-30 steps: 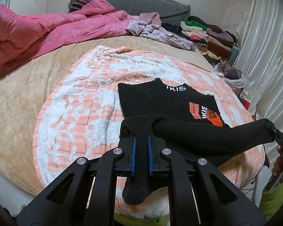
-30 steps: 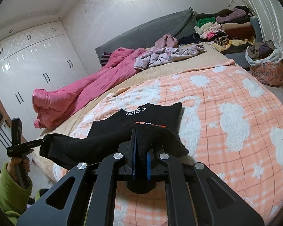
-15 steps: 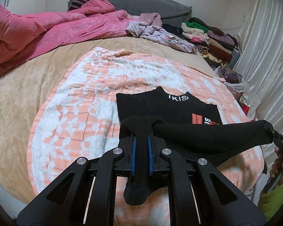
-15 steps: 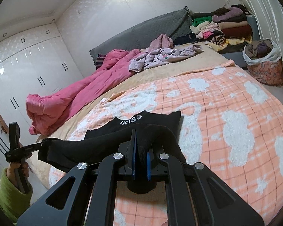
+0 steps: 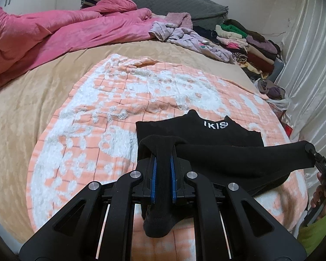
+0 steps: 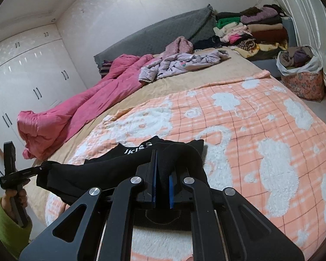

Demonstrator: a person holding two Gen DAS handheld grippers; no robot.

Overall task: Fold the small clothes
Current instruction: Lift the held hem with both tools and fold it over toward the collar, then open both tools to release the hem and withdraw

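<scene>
Both grippers carry the lifted hem farther over the black shirt [image 5: 197,130]; orange print now covered.
Left gripper [image 5: 163,174] and right gripper [image 6: 162,179] each clamped on fabric; fold nearing the collar.

Both grippers are clamped tight. The left gripper [image 5: 163,180] tilts down steeply, the right gripper [image 6: 162,187] less so. Each bare hand [image 6: 15,195] grips its handle, with a green sleeve [image 5: 315,228] at the wrist.
</scene>
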